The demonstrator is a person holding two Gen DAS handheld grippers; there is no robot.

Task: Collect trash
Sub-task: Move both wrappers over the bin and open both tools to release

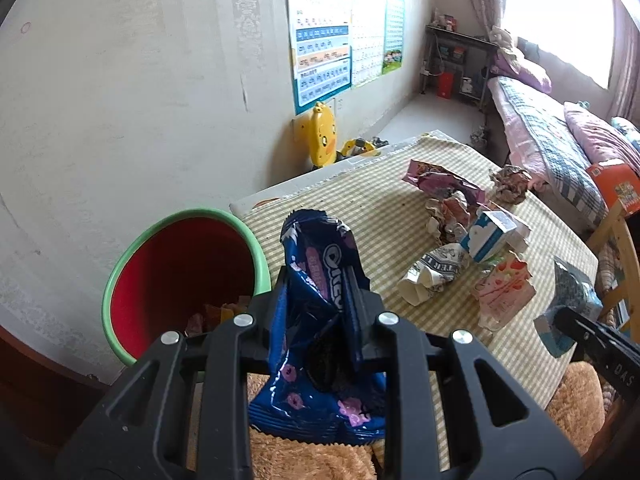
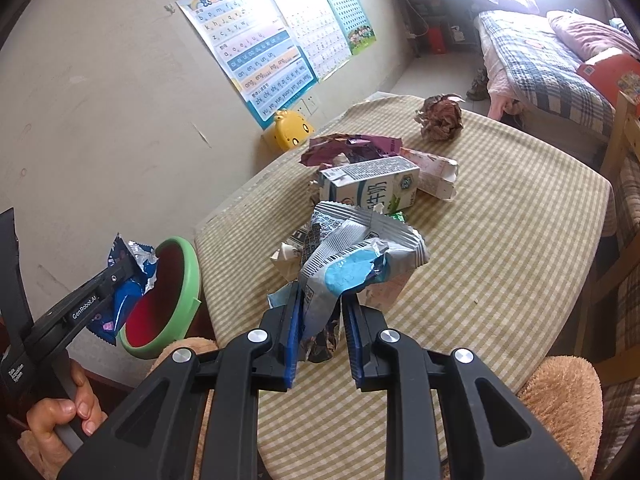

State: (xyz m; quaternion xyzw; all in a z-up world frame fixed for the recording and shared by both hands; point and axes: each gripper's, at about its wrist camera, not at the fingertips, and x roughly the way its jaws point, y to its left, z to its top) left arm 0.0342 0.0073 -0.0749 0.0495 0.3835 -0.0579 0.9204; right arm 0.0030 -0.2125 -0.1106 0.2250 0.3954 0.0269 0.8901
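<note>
**Gripping wrappers beside the bin**

Pinching a crumpled dark-blue foil biscuit wrapper [image 1: 320, 300], the left claw [image 1: 320, 292] is closed tight on it, holding it up just beside the red plastic bin with a green rim [image 1: 120, 280], which is standing against the table's left edge. The right claw [image 2: 320, 320] is clamping a crinkled grey-and-light-blue foil snack packet [image 2: 352, 256] above the table covered in a yellow-and-white checked cloth [image 2: 500, 240]. Lying further back on the cloth are a white-and-blue milk carton [image 2: 372, 190], a purple wrapper [image 2: 352, 146] and a brownish crumpled paper ball [image 2: 440, 118].
</note>
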